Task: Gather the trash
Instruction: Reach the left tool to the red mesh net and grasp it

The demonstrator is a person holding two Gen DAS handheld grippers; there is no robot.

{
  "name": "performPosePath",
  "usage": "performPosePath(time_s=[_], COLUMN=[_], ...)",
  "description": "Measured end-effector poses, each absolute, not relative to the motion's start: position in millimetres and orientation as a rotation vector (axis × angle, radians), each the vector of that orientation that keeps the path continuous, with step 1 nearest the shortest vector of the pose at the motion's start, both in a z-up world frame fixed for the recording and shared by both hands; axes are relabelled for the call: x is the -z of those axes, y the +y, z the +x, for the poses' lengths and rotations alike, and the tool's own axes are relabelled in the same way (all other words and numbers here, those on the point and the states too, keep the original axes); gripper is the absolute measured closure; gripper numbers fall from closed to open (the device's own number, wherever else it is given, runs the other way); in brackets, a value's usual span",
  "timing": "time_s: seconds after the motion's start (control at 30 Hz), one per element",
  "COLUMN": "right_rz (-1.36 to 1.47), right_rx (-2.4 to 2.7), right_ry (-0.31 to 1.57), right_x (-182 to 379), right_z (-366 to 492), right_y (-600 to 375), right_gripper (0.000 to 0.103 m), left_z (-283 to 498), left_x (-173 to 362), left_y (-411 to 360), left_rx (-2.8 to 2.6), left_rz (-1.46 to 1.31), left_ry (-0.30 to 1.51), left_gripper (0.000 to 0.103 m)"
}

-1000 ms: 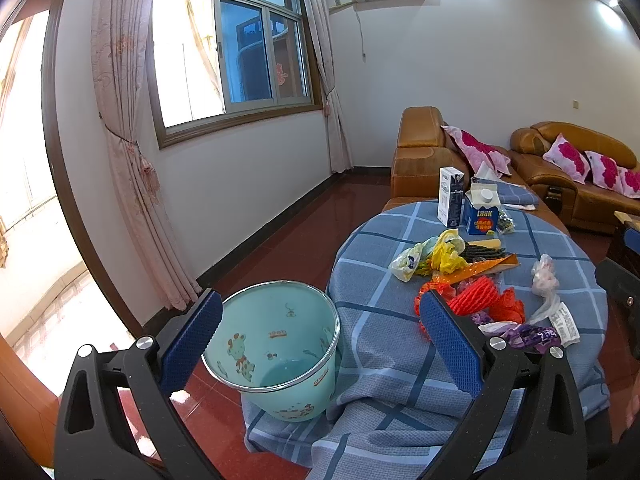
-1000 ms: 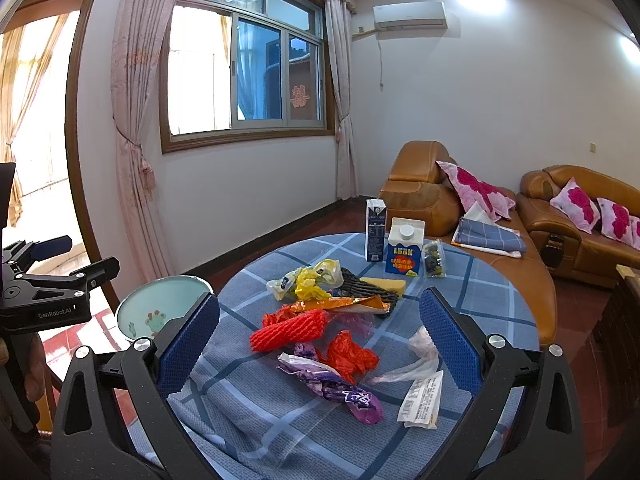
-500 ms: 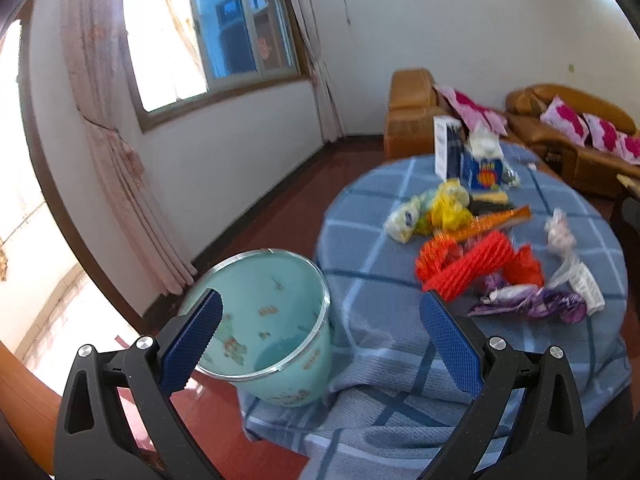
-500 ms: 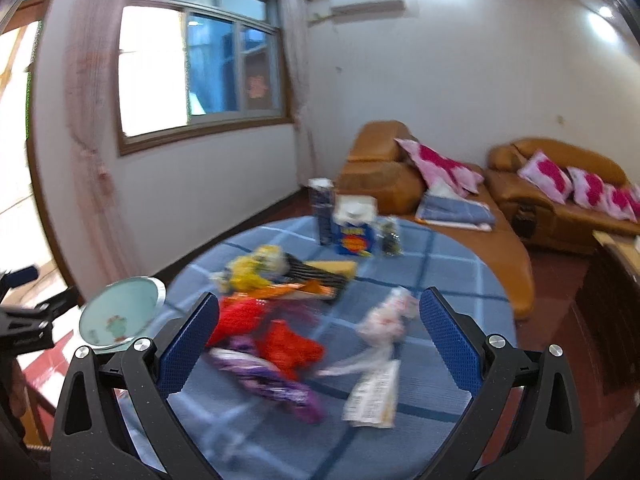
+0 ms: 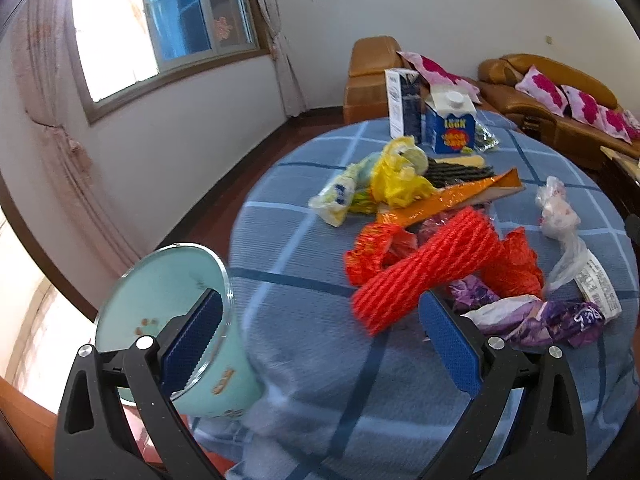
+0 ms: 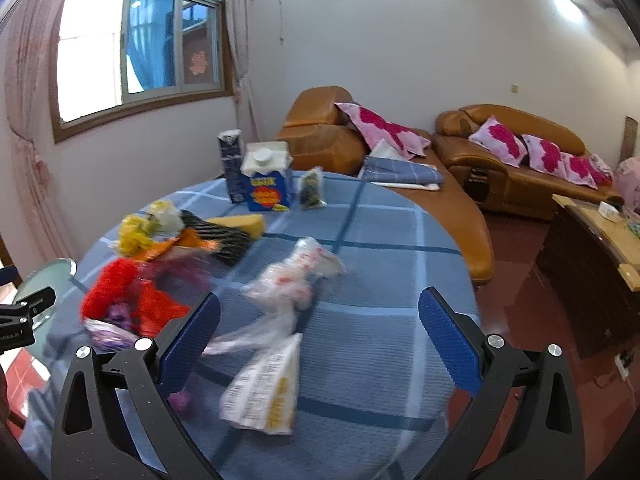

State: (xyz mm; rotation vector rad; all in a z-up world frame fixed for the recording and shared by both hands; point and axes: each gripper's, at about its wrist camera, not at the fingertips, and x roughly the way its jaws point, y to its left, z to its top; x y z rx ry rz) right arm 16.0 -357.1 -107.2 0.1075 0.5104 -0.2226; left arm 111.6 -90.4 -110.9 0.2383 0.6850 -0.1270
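Observation:
Trash lies on a round table with a blue checked cloth point(image 5: 312, 264): a red foam net point(image 5: 424, 272), a yellow bag point(image 5: 396, 180), an orange wrapper point(image 5: 452, 200), a purple wrapper point(image 5: 560, 320), a clear plastic bag point(image 6: 296, 276) and a white printed wrapper point(image 6: 268, 392). A mint green bin point(image 5: 168, 312) stands at the table's left edge. My left gripper point(image 5: 320, 344) is open above the table's near edge, its left finger over the bin's rim. My right gripper point(image 6: 320, 344) is open above the white wrapper.
Two cartons point(image 6: 266, 182) and a small packet point(image 6: 312, 190) stand at the table's far side. Brown sofas with pink cushions point(image 6: 508, 152) lie beyond. A wooden cabinet point(image 6: 592, 248) is at the right. My left gripper also shows at the right wrist view's left edge point(image 6: 20, 312).
Both grippers have moved forward and down toward the table. The left one swung right from the bin toward the trash; the right one swung right over the clear bag and white wrapper.

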Motion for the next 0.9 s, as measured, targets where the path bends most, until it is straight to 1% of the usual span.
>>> performPosePath(time_s=[0.13, 0.2, 0.27, 0.3, 0.33, 0.37, 0.4, 0.43, 0.47, 0.5, 0.53, 0.63, 0.7, 0.83, 0.87, 0.9], right_rz=[0.137, 0.154, 0.167, 0.171, 0.176, 0.183, 0.190, 0.197, 0.201, 0.204, 0.207, 0.221, 0.230, 0.207, 0.195, 0.184], right_rx=[0.251, 0.266, 0.275, 0.279, 0.283, 0.285, 0.287, 0.288, 0.289, 0.289, 0.289, 0.282, 0.271, 0.234, 0.215, 0.198], right_ry=[0.521, 0.531, 0.546, 0.551, 0.556, 0.564, 0.571, 0.575, 0.576, 0.578, 0.579, 0.587, 0.590, 0.600, 0.603, 0.607], right_x=[114.3, 118.4, 125.7, 128.4, 131.3, 134.6, 137.2, 139.4, 140.5, 141.5, 142.2, 143.0, 142.0, 135.5, 133.7, 133.2], right_z=[16.3, 16.2, 17.4, 17.8, 17.6, 17.7, 18.5, 18.8, 19.1, 19.1, 19.1, 18.5, 16.9, 16.1, 16.3, 16.8], right_y=[-376.0, -384.4, -391.7, -393.8, -396.1, -399.1, -401.1, -402.8, -404.1, -405.2, -405.9, -407.0, -404.8, -387.6, -380.1, -373.7], right_gripper=[0.006, 0.006, 0.006, 0.006, 0.006, 0.006, 0.006, 0.006, 0.006, 0.006, 0.006, 0.006, 0.006, 0.006, 0.010, 0.017], left_z=[121.2, 127.2, 131.5, 132.7, 133.3, 133.1, 132.8, 132.4, 132.8, 133.1, 133.2, 131.4, 123.2, 106.3, 102.3, 98.7], left_x=[121.4, 129.2, 134.6, 137.2, 138.9, 140.3, 141.8, 143.0, 145.2, 146.6, 147.7, 145.4, 135.8, 118.6, 115.3, 113.0], left_y=[-96.1, -99.1, -101.3, -102.4, -104.0, -106.5, -108.8, -110.8, -113.5, -115.2, -117.7, -117.2, -113.5, -101.9, -98.1, -93.9], left_rx=[0.143, 0.162, 0.187, 0.202, 0.213, 0.231, 0.248, 0.260, 0.276, 0.288, 0.295, 0.308, 0.311, 0.287, 0.280, 0.279], left_rz=[0.237, 0.232, 0.222, 0.214, 0.212, 0.212, 0.214, 0.219, 0.222, 0.225, 0.234, 0.234, 0.237, 0.275, 0.284, 0.287], left_ry=[0.714, 0.741, 0.771, 0.781, 0.788, 0.788, 0.788, 0.791, 0.799, 0.803, 0.803, 0.801, 0.783, 0.745, 0.744, 0.747], left_gripper=[0.009, 0.017, 0.030, 0.032, 0.040, 0.052, 0.059, 0.073, 0.084, 0.090, 0.100, 0.100, 0.103, 0.103, 0.103, 0.103])
